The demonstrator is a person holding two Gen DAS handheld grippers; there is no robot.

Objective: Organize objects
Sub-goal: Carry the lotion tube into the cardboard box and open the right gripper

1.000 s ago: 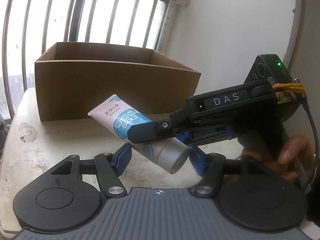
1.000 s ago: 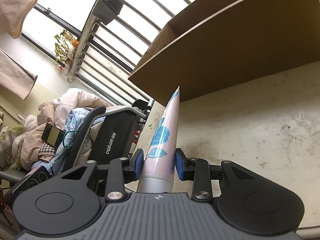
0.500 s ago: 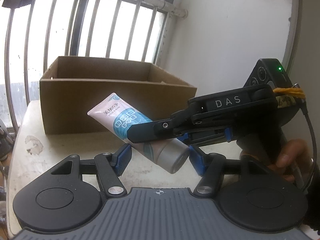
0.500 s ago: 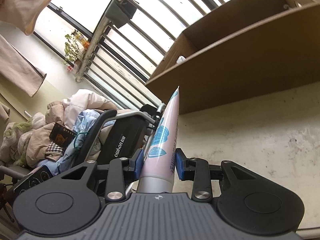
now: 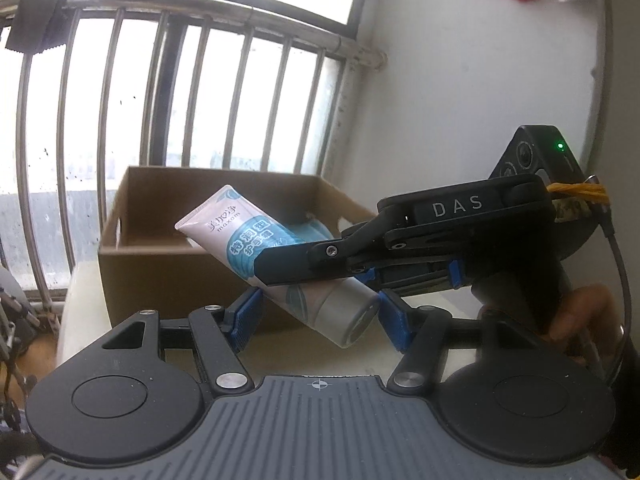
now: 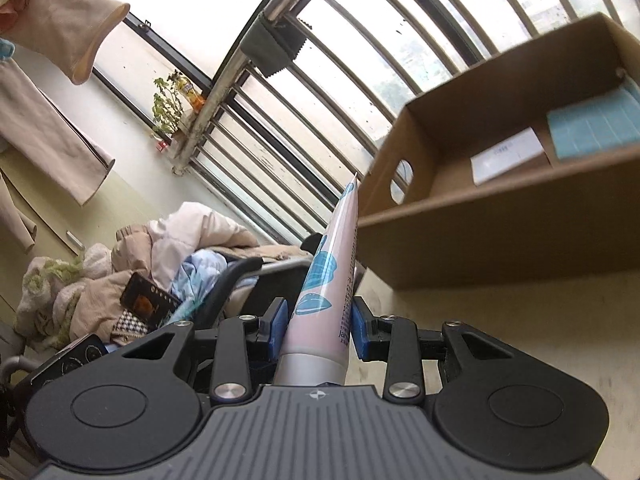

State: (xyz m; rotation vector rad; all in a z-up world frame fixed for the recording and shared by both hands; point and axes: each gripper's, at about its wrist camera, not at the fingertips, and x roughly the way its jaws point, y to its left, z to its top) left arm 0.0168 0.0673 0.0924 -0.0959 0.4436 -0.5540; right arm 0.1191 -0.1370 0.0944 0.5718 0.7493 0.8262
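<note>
A pink tube with blue print and a silver cap is held in the air in front of the open cardboard box. My right gripper is shut on the tube near its cap; it shows from the side in the left wrist view. My left gripper is open; the tube's cap end hangs between its blue pads without touching them. The box stands on a pale table and holds a white card and a blue packet.
A barred window is behind the box and a white wall to the right. Left of the table is a chair with piled clothes. Garments hang above it.
Both grippers have risen with the tube. The box now sits lower in view and its inside shows. The right gripper's grip on the tube is unchanged.
</note>
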